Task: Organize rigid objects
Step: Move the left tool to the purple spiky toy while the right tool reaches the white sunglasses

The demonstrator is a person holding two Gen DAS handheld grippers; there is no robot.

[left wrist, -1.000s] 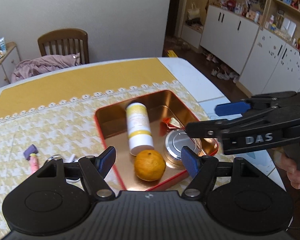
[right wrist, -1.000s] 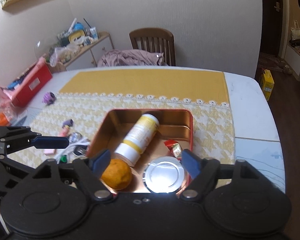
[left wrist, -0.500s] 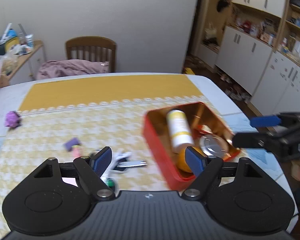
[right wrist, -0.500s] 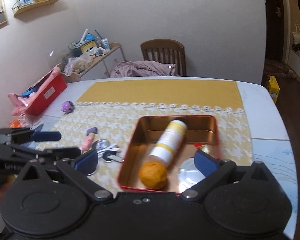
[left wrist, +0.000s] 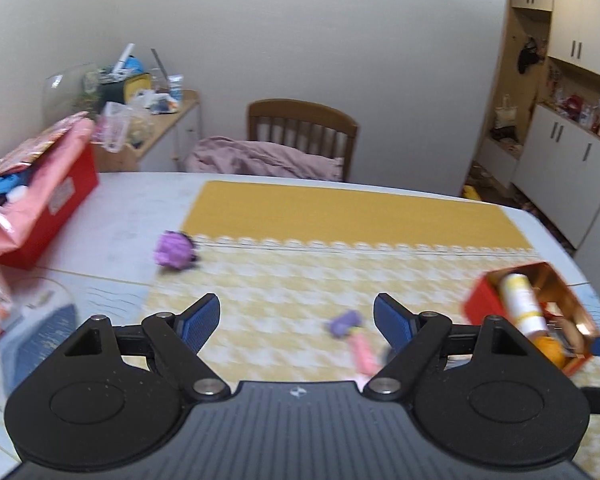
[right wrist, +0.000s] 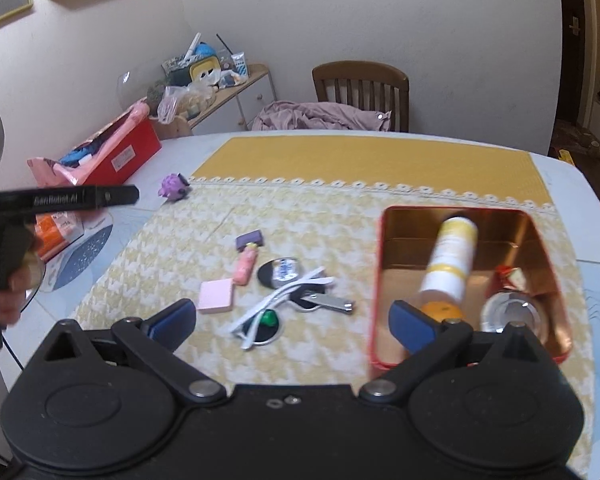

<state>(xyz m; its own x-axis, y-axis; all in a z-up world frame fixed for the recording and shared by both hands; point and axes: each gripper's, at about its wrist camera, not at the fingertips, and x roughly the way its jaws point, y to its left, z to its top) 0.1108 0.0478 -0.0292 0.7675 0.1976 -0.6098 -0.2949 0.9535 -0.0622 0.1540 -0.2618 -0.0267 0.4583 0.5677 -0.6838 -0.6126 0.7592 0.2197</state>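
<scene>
Tin (right wrist: 384, 280): holds bottle (right wrist: 452, 256), orange (right wrist: 440, 311), round lid (right wrist: 512, 314).
Left hand-held gripper (left wrist: 296, 322): jaws apart, just been widening, nothing between.
Right hand-held gripper (right wrist: 292, 320): jaws wide apart, empty, above sunglasses (right wrist: 276, 312).

Orange (right wrist: 440, 311) half behind right gripper (right wrist: 294, 322) finger

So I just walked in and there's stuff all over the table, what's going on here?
A person is tidying small things into a red tin, a gripper in each hand. The tin already holds a bottle, an orange and a silver lid. Both the left gripper and the right gripper are open and empty, the left one's jaws having just widened. Sunglasses, a pink block, a pink tube and a purple toy lie loose on the cloth.
</scene>
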